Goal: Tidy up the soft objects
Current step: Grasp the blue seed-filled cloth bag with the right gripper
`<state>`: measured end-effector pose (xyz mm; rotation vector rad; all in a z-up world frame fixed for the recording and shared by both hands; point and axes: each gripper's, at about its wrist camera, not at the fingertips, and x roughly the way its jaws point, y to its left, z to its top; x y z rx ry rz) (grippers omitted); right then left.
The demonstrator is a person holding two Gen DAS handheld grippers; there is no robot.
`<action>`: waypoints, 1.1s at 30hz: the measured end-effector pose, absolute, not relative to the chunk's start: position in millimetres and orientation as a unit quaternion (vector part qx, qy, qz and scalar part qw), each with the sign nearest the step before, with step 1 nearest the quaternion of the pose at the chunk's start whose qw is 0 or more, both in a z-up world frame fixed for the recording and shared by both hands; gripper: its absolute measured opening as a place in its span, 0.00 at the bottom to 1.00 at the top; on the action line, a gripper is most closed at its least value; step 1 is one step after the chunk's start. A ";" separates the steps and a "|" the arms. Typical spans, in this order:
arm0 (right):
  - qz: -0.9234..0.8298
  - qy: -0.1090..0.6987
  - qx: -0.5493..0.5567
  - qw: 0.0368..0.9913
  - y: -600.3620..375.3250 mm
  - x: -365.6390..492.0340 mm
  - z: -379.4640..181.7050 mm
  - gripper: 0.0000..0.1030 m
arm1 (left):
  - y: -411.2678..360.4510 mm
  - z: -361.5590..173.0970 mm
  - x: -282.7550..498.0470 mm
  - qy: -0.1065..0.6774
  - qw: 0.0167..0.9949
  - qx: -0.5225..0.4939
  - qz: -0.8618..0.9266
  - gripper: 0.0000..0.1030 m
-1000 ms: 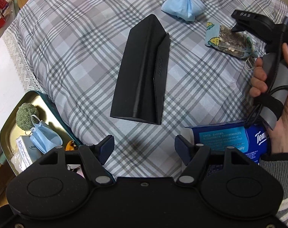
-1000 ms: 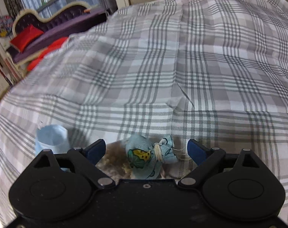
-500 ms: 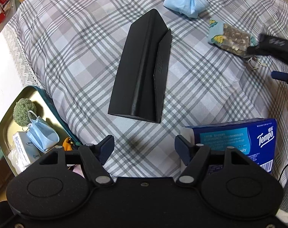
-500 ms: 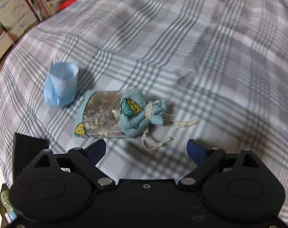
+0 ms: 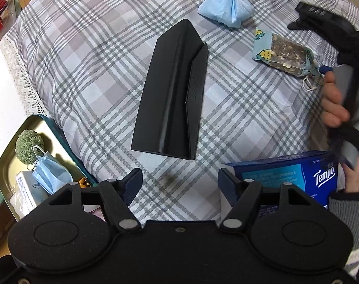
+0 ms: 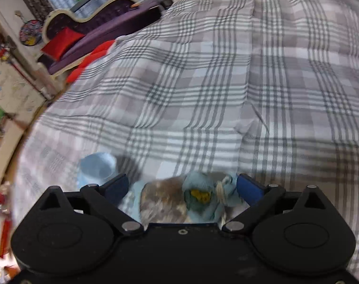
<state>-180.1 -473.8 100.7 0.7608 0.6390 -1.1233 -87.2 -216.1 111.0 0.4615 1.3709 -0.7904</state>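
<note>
One small drawstring pouch [image 6: 189,201] of pale blue printed cloth, with a clear window showing dried brown filling, lies between my right claw [image 6: 183,189] fingers; the same pouch [image 5: 284,55] shows from the left camera on the far right of the bed. My right claw stands wide open around it, and I cannot tell whether the blue pads touch the cloth. It rests on a grey and white plaid bedspread [image 6: 226,94]. Just beside it to the left sits a crumpled light blue face mask [image 6: 96,168]. Nearer me lies a folded black stand [image 5: 172,94], and a blue Tempo tissue pack [image 5: 295,172] sits by my right hand [image 5: 335,108]. My left claw [image 5: 179,184] hovers open, holding nothing. Off the bed's left edge, a gold metal tray [image 5: 6,163] holds another blue mask [image 5: 50,175] and a green scrubby ball [image 5: 26,146]. Beyond the bed stands a purple chaise [image 6: 103,23] with a red cushion [image 6: 61,42].
</note>
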 end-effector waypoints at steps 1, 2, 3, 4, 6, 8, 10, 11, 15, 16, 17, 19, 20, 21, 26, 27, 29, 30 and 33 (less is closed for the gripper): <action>-0.526 0.302 0.327 0.724 -474.0 -175.1 96.1 0.95 | -216.0 110.3 -86.5 0.611 0.679 0.206 -0.351 0.64; -0.536 0.321 0.313 0.716 -478.2 -171.3 89.5 0.95 | -216.1 109.5 -85.7 0.612 0.679 0.206 -0.349 0.64; -0.537 0.345 0.303 0.707 -480.5 -167.4 82.8 0.95 | -215.7 109.0 -84.9 0.613 0.679 0.205 -0.348 0.64; -0.531 0.355 0.298 0.709 -480.7 -167.0 79.3 0.95 | -215.1 108.6 -83.9 0.614 0.679 0.203 -0.347 0.64; -0.508 0.382 0.286 0.717 -478.8 -169.3 83.1 0.95 | -213.5 108.6 -82.5 0.615 0.679 0.199 -0.348 0.64; -0.466 0.439 0.265 0.721 -473.2 -171.6 88.5 0.95 | -212.3 109.0 -80.7 0.615 0.681 0.196 -0.345 0.64; -0.422 0.475 0.257 0.728 -462.6 -180.1 89.5 0.92 | -212.4 109.3 -79.3 0.615 0.683 0.194 -0.342 0.64; -0.412 0.479 0.257 0.731 -457.8 -185.5 90.4 0.85 | -212.9 109.5 -79.1 0.615 0.684 0.194 -0.341 0.64; -0.437 0.409 0.307 0.740 -459.6 -207.6 106.2 0.86 | -215.7 111.2 -81.3 0.614 0.683 0.196 -0.344 0.64; -0.428 0.382 0.320 0.753 -462.0 -211.1 111.1 0.89 | -216.3 111.8 -82.4 0.613 0.682 0.196 -0.346 0.64; -0.425 0.363 0.328 0.761 -463.9 -212.2 115.1 0.93 | -216.8 112.7 -83.4 0.613 0.681 0.197 -0.349 0.64; -0.421 0.355 0.309 0.776 -466.1 -204.0 123.1 0.94 | -216.6 113.8 -84.3 0.613 0.678 0.199 -0.352 0.64; -0.411 0.359 0.286 0.788 -465.7 -196.3 126.8 0.98 | -216.4 114.3 -84.6 0.613 0.678 0.200 -0.352 0.64; -0.394 0.368 0.256 0.803 -463.6 -188.5 128.9 1.00 | -216.2 114.8 -84.7 0.614 0.678 0.201 -0.351 0.64; -0.273 0.476 0.071 0.833 -446.5 -149.0 108.6 0.99 | -213.1 117.7 -83.5 0.611 0.680 0.197 -0.354 0.64; -0.266 0.494 0.050 0.826 -446.3 -144.3 100.1 0.99 | -212.7 117.7 -83.1 0.612 0.680 0.195 -0.353 0.64; -0.263 0.523 0.030 0.810 -448.0 -137.8 85.0 0.99 | -211.4 117.3 -82.7 0.616 0.677 0.191 -0.355 0.64; -0.264 0.531 0.030 0.805 -452.1 -135.0 77.8 0.99 | -210.8 117.3 -82.8 0.618 0.674 0.190 -0.357 0.64; -0.256 0.541 0.070 0.798 -466.6 -129.6 63.5 0.98 | -209.0 119.2 -83.2 0.616 0.675 0.192 -0.358 0.64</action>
